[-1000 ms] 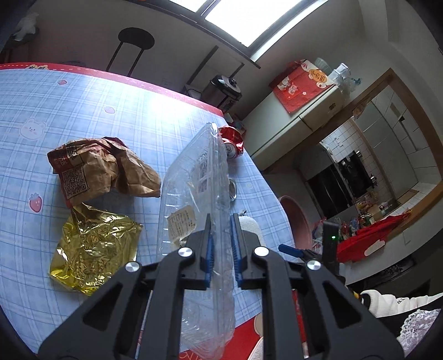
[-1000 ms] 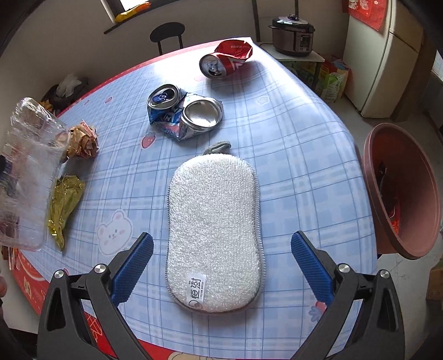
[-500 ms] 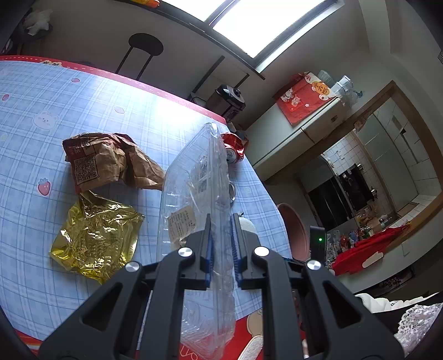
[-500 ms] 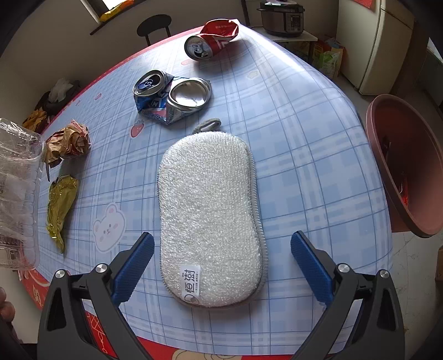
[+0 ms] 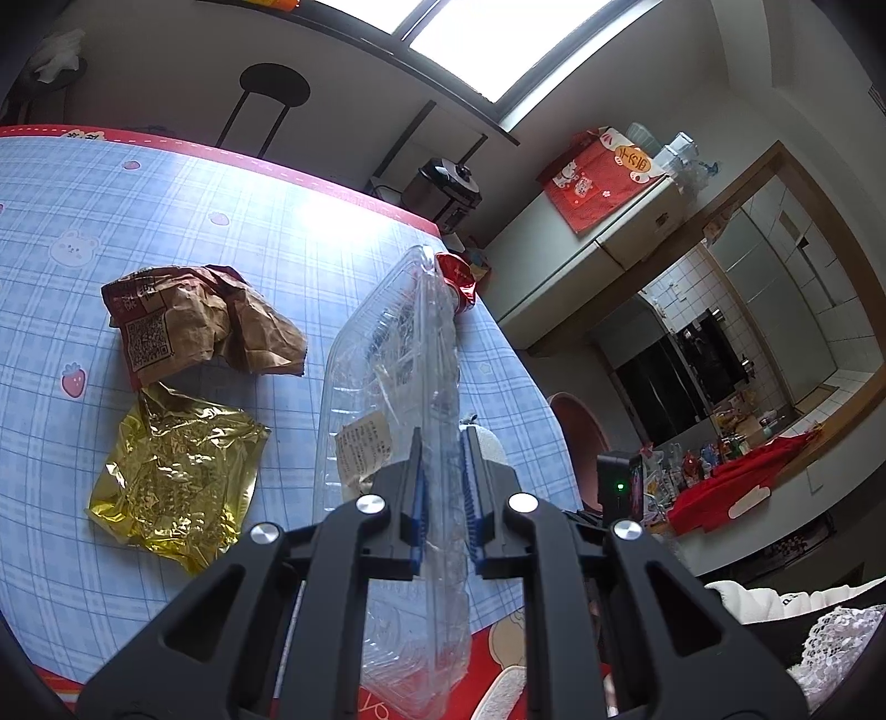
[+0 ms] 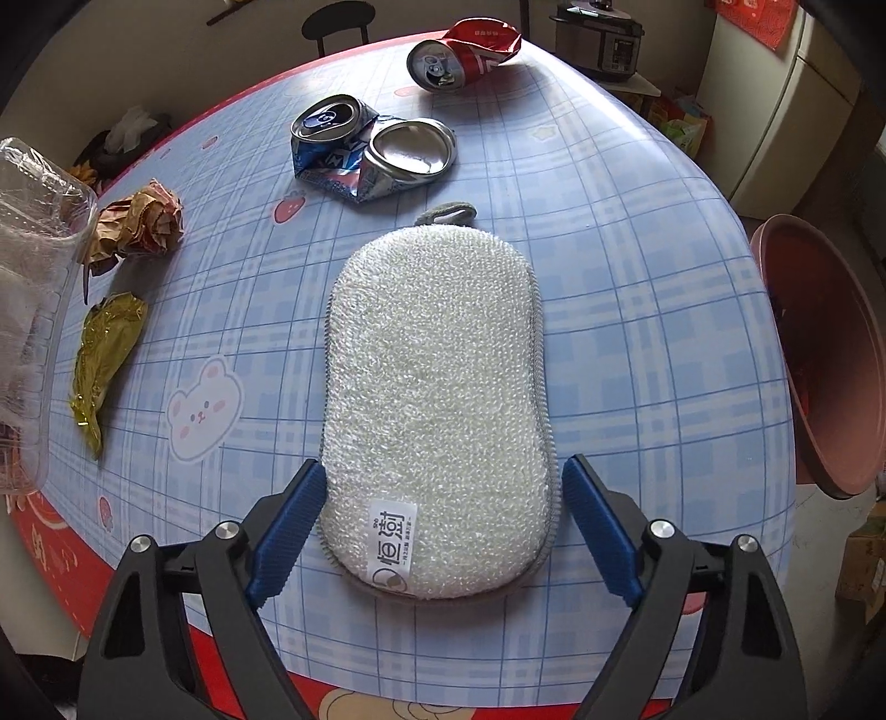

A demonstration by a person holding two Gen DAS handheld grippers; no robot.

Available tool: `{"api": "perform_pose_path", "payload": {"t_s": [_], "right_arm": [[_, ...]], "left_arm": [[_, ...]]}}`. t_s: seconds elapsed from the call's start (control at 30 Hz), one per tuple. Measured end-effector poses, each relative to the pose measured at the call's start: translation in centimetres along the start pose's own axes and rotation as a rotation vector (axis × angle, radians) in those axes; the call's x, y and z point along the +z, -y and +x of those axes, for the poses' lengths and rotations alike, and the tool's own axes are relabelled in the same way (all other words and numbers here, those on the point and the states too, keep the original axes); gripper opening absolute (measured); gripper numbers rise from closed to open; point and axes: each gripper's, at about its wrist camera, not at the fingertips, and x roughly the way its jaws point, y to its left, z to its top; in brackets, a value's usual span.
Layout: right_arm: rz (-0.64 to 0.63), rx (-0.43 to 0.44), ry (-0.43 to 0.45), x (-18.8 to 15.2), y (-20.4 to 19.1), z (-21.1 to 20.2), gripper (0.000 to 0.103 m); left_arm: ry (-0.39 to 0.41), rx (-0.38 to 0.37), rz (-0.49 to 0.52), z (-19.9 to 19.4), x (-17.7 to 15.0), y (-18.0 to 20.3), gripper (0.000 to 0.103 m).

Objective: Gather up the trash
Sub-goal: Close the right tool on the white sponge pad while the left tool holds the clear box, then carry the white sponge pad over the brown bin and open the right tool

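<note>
A round table (image 6: 637,310) covered by a blue checked cloth is seen from both wrists, with a reddish-brown basin (image 6: 830,354) standing beside its right edge and a white scrubbing pad (image 6: 437,387) lying near its front edge. The clear plastic container (image 5: 398,387) is clamped on edge between the shut jaws of the left gripper (image 5: 443,493) above the table, while the right gripper (image 6: 437,526), whose jaws have just been closing, is set astride the pad's near end with nothing yet pressed. Spread on the cloth are a gold foil wrapper (image 5: 171,487), a crumpled brown paper bag (image 5: 199,327), a crushed blue can (image 6: 371,149) and a crushed red can (image 6: 465,52).
</note>
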Motion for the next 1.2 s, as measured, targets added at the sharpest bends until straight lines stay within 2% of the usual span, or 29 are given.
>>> {"api": "perform_pose_path", "payload": {"t_s": [0.03, 0.1, 0.2, 0.3, 0.4, 0.53, 0.7, 0.93, 1.03, 1.2], "right_arm": [[0.017, 0.025, 0.001, 0.0, 0.3, -0.2, 0.074], [0.055, 0.078, 0.004, -0.1, 1.0, -0.7, 0.055], [0.041, 0.082, 0.041, -0.1, 0.9, -2.0, 0.041], [0.015, 0.101, 0.091, 0.3, 0.5, -3.7, 0.029], [-0.012, 0.127, 0.123, 0.5, 0.2, -5.1, 0.023], [-0.047, 0.143, 0.159, 0.6, -0.5, -6.6, 0.017], [-0.148, 0.103, 0.209, 0.6, -2.7, -8.6, 0.010], [-0.206, 0.127, 0.168, 0.2, -4.8, -7.3, 0.010], [-0.192, 0.095, 0.158, 0.2, -4.6, -7.1, 0.013], [-0.163, 0.097, 0.152, -0.1, -4.1, -7.1, 0.015]], "left_arm": [[-0.001, -0.002, -0.002, 0.1, 0.0, -0.1, 0.015], [-0.004, -0.004, -0.003, 0.2, 0.0, -0.1, 0.015], [-0.004, -0.007, 0.001, 0.4, -0.2, 0.0, 0.015], [-0.004, -0.010, 0.002, 0.5, -0.3, 0.0, 0.015], [-0.006, -0.012, 0.003, 0.6, -0.4, 0.1, 0.015], [-0.008, -0.018, 0.007, 0.7, -0.6, 0.2, 0.015], [-0.006, -0.020, 0.005, 0.5, -0.7, 0.2, 0.015], [-0.010, -0.022, -0.009, 0.2, -0.8, -0.1, 0.016], [-0.009, -0.021, -0.012, 0.2, -0.9, -0.2, 0.016], [-0.015, -0.028, -0.025, 0.2, -1.0, -0.5, 0.016]]}}
